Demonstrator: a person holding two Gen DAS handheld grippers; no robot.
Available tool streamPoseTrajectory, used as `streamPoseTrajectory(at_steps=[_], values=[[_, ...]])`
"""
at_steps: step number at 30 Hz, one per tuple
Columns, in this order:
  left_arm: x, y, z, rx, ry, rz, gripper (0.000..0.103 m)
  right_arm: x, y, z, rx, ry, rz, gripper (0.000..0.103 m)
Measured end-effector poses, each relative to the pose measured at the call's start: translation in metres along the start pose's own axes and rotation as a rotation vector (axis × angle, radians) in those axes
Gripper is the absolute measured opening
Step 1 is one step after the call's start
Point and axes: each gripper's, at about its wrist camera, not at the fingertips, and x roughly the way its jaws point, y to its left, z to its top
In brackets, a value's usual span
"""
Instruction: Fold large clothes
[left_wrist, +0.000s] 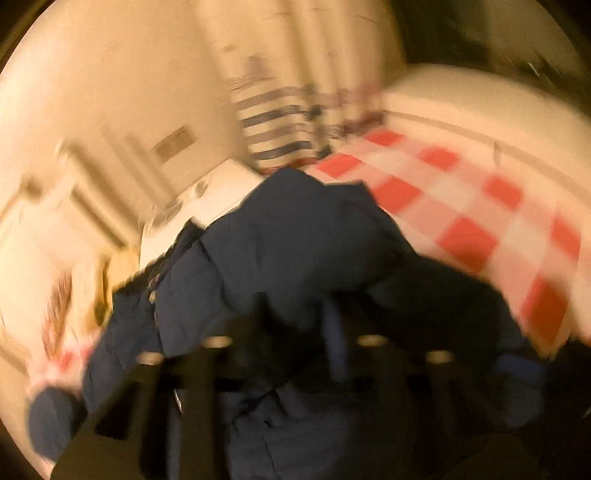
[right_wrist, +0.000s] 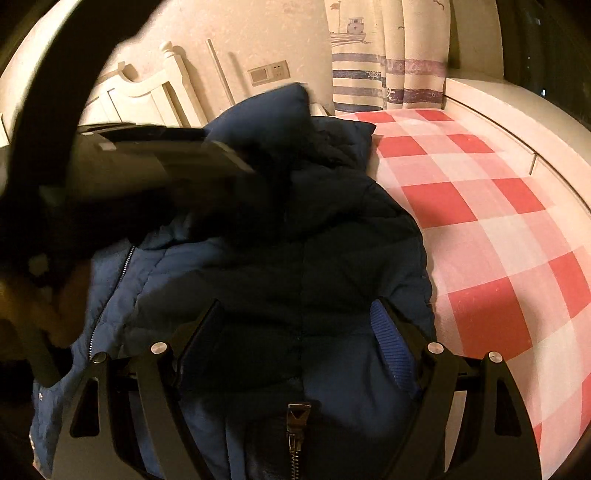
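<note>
A dark blue puffer jacket (right_wrist: 295, 236) lies bunched on a bed with a red and white checked sheet (right_wrist: 498, 229). My right gripper (right_wrist: 299, 314) is open just above the jacket's lower part, its fingers spread either side of the padding near the zip pull (right_wrist: 298, 415). My left gripper shows in the right wrist view (right_wrist: 207, 155) as a dark body reaching over the jacket's upper left. The left wrist view is badly blurred: the jacket (left_wrist: 295, 251) fills the middle and the left gripper (left_wrist: 295, 325) sits against dark fabric; its jaw state is unclear.
A white headboard (right_wrist: 147, 96) stands at the back left, with a wall switch plate (right_wrist: 267, 74) beside it. A striped nautical curtain (right_wrist: 384, 66) hangs behind the bed. A cream ledge (right_wrist: 509, 110) runs along the bed's right side.
</note>
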Motion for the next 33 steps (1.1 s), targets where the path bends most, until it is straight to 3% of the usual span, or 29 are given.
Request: streamPoseTrajectory(at_steps=[4, 6, 9, 16, 22, 24, 25, 26, 28, 31, 33], values=[[-0.034, 0.07, -0.006, -0.309, -0.11, -0.104, 0.013, -0.003, -0.001, -0.001, 0.005, -0.005, -0.02, 0.079], [-0.05, 0.118, -0.021, -0.47, -0.141, -0.164, 0.013, -0.002, 0.0, -0.001, 0.003, -0.002, -0.029, 0.08], [-0.062, 0.174, -0.052, -0.631, -0.15, -0.206, 0.013, 0.0, 0.004, -0.001, -0.019, 0.007, -0.053, 0.081], [-0.052, 0.26, -0.148, -0.81, -0.067, -0.12, 0.013, 0.003, 0.008, -0.001, -0.039, 0.018, -0.071, 0.083], [-0.035, 0.295, -0.223, -0.959, 0.035, -0.078, 0.011, 0.005, 0.007, -0.001, -0.042, 0.023, -0.069, 0.085], [-0.036, 0.302, -0.239, -1.012, 0.03, -0.103, 0.017, 0.006, 0.008, 0.0, -0.045, 0.026, -0.071, 0.085], [-0.036, 0.304, -0.243, -1.027, 0.024, -0.12, 0.032, 0.006, 0.009, 0.0, -0.046, 0.025, -0.072, 0.086], [-0.036, 0.307, -0.247, -1.043, 0.017, -0.143, 0.056, 0.006, 0.009, 0.0, -0.047, 0.027, -0.072, 0.086], [-0.038, 0.313, -0.249, -1.082, -0.01, -0.172, 0.08, 0.006, 0.009, -0.001, -0.051, 0.028, -0.074, 0.086], [-0.032, 0.315, -0.248, -1.109, -0.016, -0.216, 0.074, 0.007, 0.011, -0.001, -0.053, 0.029, -0.078, 0.087], [-0.023, 0.317, -0.245, -1.125, 0.007, -0.204, 0.048, 0.007, 0.012, -0.001, -0.053, 0.03, -0.081, 0.087]])
